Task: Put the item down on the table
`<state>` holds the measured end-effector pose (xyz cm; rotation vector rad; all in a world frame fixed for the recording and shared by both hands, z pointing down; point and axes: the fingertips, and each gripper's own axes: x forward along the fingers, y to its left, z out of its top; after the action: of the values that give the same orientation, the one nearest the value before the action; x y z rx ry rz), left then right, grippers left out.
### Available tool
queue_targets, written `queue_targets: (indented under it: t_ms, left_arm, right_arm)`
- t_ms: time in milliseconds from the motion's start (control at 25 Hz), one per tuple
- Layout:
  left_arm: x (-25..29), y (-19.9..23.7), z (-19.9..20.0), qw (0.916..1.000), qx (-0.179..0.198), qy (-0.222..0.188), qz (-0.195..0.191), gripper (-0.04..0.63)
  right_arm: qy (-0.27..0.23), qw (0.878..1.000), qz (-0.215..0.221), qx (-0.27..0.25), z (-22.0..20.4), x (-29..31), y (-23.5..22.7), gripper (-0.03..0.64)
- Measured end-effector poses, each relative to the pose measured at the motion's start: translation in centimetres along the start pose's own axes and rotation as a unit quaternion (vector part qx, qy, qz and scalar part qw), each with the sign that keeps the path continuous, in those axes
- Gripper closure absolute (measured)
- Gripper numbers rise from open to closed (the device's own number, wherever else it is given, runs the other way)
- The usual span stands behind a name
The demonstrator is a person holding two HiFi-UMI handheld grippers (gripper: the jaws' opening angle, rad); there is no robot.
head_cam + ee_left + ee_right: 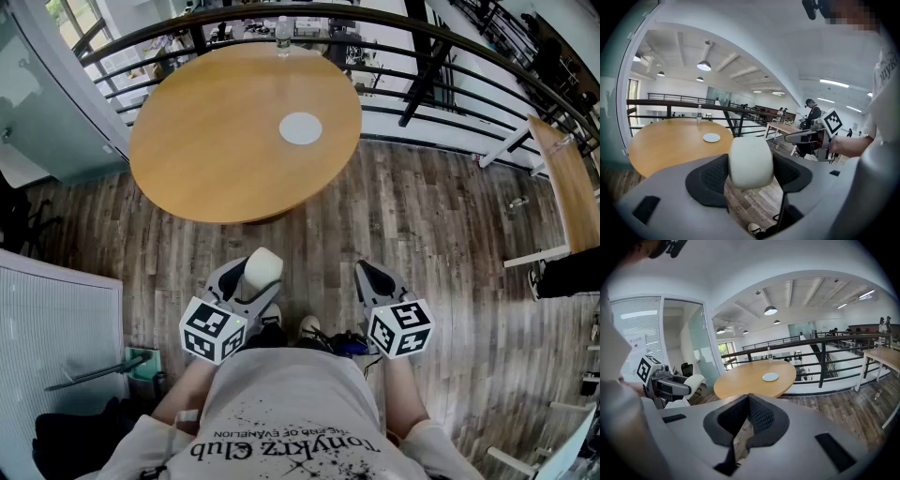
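item: white rounded item (751, 161), clamped in left gripper (249, 281), above wood floor (422, 225) | right gripper (748, 401): closed, empty | round bench (216, 141): at 12 o'clock, well apart | progress: judged early; nothing placed; carry, lowering, release remain

The grey left gripper (255, 277) and the grey right gripper (368, 274) are held low before the person's body, side by side, pointing forward. The left's black padded fingers (710, 176) clamp a white rounded object (751, 161). The right's fingers (761, 416) meet at the tips, holding nothing.
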<state>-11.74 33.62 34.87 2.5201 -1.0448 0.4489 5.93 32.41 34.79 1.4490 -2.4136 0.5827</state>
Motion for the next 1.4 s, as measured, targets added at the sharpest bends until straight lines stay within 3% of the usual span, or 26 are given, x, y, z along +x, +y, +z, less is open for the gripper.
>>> queue_targets:
  t_ms: [680, 1400]
  left_arm:
    - [0.8, 1.4, 0.4, 0.9999, 0.005, 0.007, -0.006, 0.285]
    - [-1.8, 9.4, 0.6, 0.9991, 0.02, 0.001, -0.037, 0.285]
  right_arm:
    - [0.01, 1.0, 0.004, -0.006, 0.2, 1.5, 0.1, 0.597]
    - [-0.022, 0.996, -0.086, 0.031, 1.8, 5.2, 1.5, 0.597]
